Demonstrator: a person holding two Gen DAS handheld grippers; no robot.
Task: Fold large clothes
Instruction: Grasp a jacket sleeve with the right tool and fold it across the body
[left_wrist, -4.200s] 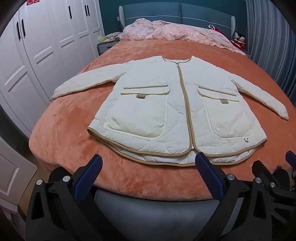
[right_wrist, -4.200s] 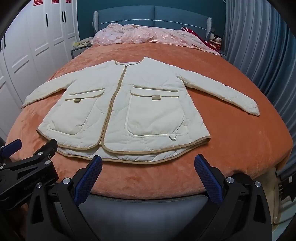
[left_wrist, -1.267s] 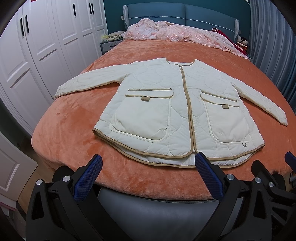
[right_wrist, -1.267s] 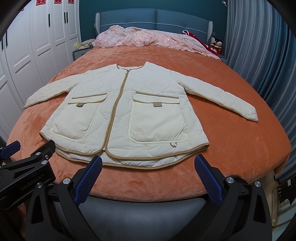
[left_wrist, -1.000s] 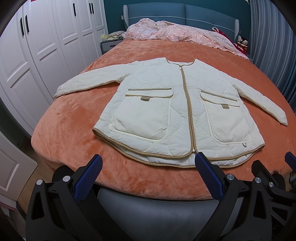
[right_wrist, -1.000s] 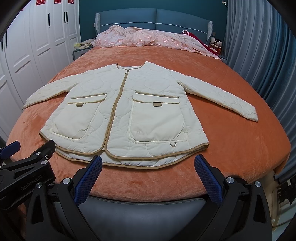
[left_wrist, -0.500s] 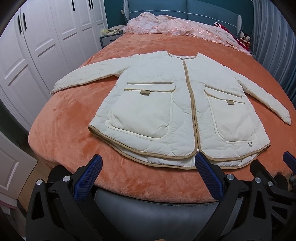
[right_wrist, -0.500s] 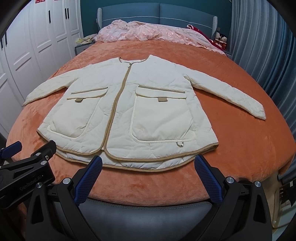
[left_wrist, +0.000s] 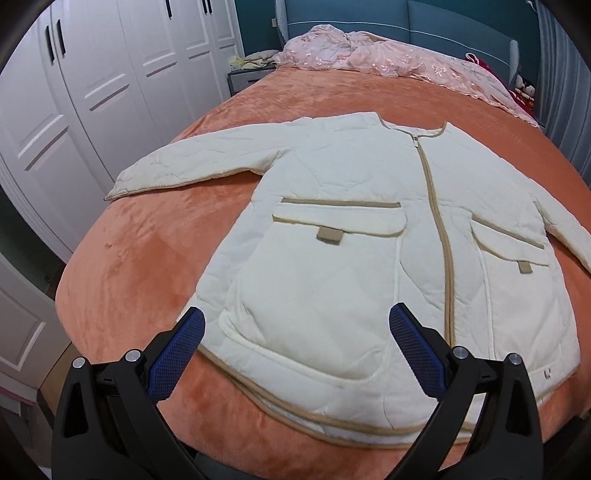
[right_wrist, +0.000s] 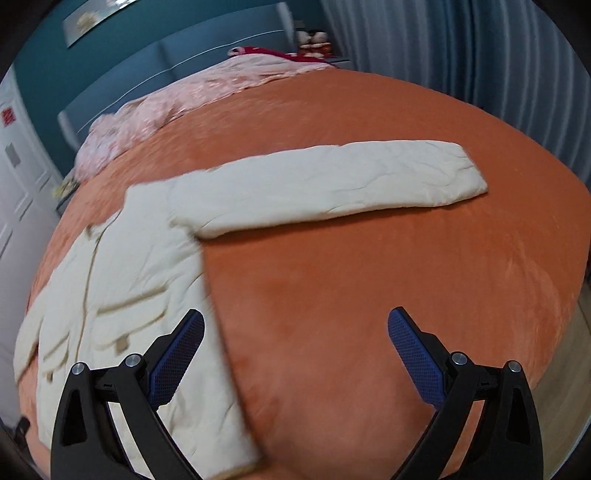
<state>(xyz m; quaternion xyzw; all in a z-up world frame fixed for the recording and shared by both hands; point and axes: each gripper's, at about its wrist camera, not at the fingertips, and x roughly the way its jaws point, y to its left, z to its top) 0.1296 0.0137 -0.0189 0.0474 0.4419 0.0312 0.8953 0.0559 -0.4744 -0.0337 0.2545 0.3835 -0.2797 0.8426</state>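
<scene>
A cream quilted jacket (left_wrist: 369, 236) with tan trim lies flat and face up on the orange bed (left_wrist: 147, 258), sleeves spread. My left gripper (left_wrist: 295, 350) is open and empty, just above the jacket's near left hem and pocket. In the right wrist view the jacket (right_wrist: 140, 266) lies to the left, and its right sleeve (right_wrist: 332, 184) stretches across the bed (right_wrist: 369, 295). My right gripper (right_wrist: 295, 347) is open and empty above bare blanket beside the jacket's right side edge.
A pink quilt (left_wrist: 388, 62) is bunched at the head of the bed by the blue headboard (left_wrist: 461, 22). White wardrobe doors (left_wrist: 92, 92) stand along the left. Grey curtains (right_wrist: 461, 48) hang along the right. A nightstand (left_wrist: 247, 77) stands at the far left corner.
Both grippers have moved forward over the bed. The left has closed in on the jacket's left hem. The right has swung to the right and now faces the right sleeve.
</scene>
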